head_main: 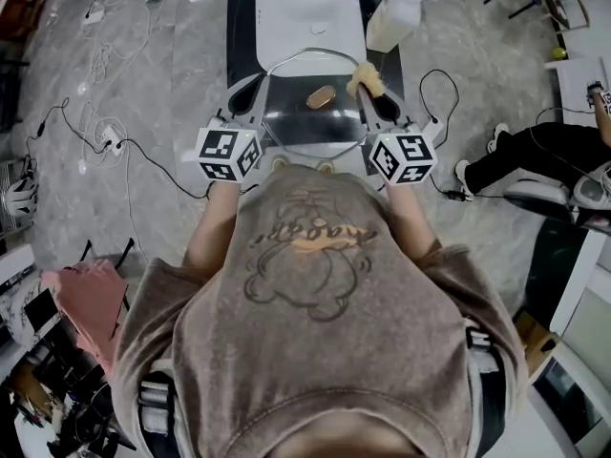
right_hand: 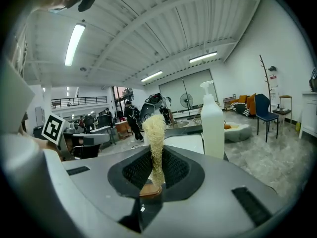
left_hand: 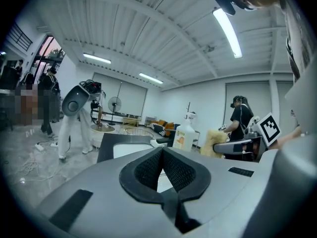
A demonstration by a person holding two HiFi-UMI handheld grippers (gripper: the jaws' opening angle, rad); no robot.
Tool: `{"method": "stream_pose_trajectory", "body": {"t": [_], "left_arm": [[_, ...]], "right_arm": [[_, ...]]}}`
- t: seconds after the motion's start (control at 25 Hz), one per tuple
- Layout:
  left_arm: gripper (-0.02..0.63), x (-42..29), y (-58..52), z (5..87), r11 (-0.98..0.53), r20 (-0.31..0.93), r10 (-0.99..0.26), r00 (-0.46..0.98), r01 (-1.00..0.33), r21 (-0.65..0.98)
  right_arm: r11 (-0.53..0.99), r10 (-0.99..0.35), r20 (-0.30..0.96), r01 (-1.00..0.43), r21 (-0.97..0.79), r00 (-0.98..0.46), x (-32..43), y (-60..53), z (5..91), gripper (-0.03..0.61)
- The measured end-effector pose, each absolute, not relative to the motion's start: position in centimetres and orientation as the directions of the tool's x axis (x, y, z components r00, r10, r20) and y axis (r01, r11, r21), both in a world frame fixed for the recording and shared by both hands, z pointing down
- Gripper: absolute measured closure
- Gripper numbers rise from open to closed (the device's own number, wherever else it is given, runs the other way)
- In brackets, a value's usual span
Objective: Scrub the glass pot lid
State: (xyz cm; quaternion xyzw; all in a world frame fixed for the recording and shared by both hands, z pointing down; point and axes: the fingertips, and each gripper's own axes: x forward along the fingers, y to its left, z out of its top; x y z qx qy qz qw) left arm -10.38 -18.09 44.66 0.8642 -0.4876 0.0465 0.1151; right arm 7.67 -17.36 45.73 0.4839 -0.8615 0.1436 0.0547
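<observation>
Head view: the glass pot lid [head_main: 291,127] sits low in front of the person, over the near edge of the dark tabletop [head_main: 241,27], with its brown knob [head_main: 322,95] just above its middle. I cannot tell whether the lid rests on the tabletop or is lifted off it.

At the lid's left rim is the tip of the left gripper [head_main: 251,89]. In the left gripper view its jaws are together and nothing can be made out between them. Whether they touch the rim is unclear.

At the lid's upper right rim is the right gripper [head_main: 372,92], its jaws clamped on a brush [head_main: 366,76]. In the right gripper view the pale bristles stand upright between the pads, with the brown wooden handle at their base. The bristle head is just beside the knob, and contact with the glass cannot be judged.

Beyond the lid a white tray [head_main: 305,8] lies on the tabletop, and a pale pump bottle [head_main: 393,17] stands beyond and to the right of the lid. Left of the lid, well apart, cables [head_main: 95,65] trail over the grey floor [head_main: 172,84]. Far to its right are a seated person's dark-trousered legs [head_main: 535,151]
</observation>
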Motion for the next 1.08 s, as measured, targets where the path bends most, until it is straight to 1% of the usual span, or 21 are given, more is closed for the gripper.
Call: {"method": "stream_pose_trajectory", "body": {"t": [1.08], "left_arm": [[0.595,-10.5,-17.5,45.6,-0.487,0.196,-0.831,0.52,-0.851,0.195]], "right_arm": [[0.486,-0.823,0.221,-0.851,-0.2,-0.523,8.4,-16.8,45.9,0.538]]}}
